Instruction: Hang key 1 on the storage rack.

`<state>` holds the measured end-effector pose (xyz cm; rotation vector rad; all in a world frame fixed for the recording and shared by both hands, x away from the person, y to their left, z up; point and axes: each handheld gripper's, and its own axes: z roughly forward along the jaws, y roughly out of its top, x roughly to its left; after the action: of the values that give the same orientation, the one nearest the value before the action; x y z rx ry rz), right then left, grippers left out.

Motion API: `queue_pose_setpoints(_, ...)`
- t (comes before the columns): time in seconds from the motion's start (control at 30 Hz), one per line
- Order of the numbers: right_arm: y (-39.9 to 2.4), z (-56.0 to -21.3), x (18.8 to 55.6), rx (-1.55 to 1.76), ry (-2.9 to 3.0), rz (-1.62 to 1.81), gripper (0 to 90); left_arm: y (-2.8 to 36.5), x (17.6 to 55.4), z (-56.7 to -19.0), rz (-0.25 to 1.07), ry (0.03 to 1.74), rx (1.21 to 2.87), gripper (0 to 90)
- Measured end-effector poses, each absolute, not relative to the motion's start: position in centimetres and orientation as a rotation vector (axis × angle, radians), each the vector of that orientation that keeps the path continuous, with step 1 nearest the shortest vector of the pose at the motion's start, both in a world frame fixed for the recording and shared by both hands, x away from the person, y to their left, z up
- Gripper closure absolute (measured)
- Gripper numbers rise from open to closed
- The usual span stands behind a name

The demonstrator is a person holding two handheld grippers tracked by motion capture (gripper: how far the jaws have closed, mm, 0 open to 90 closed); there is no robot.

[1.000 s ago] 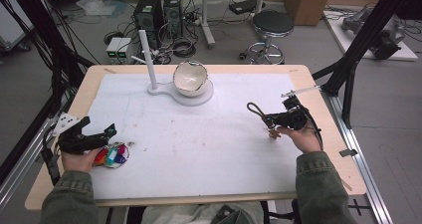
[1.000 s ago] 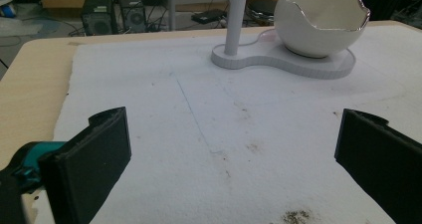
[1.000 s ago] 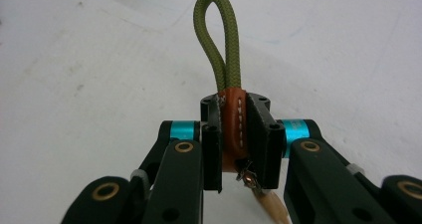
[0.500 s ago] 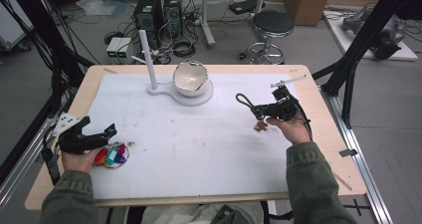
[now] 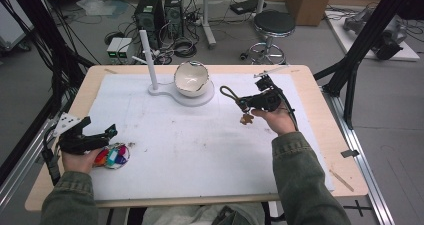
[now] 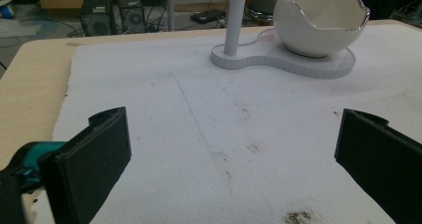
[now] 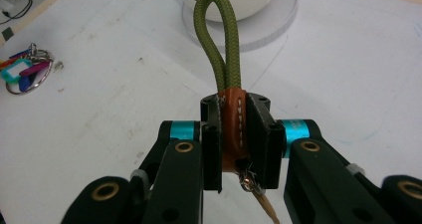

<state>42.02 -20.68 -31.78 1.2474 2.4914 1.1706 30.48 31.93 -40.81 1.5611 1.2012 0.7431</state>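
Note:
My right gripper [image 5: 245,104] hovers above the white mat, right of the bowl stand, shut on a keychain. In the right gripper view its jaws clamp the brown leather wrap [image 7: 233,122], and the olive green rope loop [image 7: 219,40] sticks out ahead of my right gripper [image 7: 240,109]. A tan charm [image 5: 246,119] dangles beneath. My left gripper [image 5: 106,133] rests at the mat's left edge, open and holding nothing. The left gripper view shows my left gripper [image 6: 234,134] with bare mat between its wide-apart pads.
A white stand [image 5: 205,97] at the back middle carries an eggshell-shaped bowl [image 5: 191,78] and an upright post [image 5: 148,60]. A key ring with coloured tags [image 5: 114,156] lies by the left hand. The white mat [image 5: 200,155] covers most of the wooden table [image 5: 342,150].
The right gripper has carried the keychain left and away from the person, toward the bowl stand, rising a little. The left gripper has stayed put.

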Motion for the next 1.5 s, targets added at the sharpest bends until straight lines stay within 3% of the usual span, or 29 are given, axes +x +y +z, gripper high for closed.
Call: queue_pose_setpoints(1.5, -7.8, -29.4, 46.5, 1.191, 2.58, 1.229, 77.6, 31.2, 31.0, -41.1, 0.712, 1.165, 1.617, 1.7)
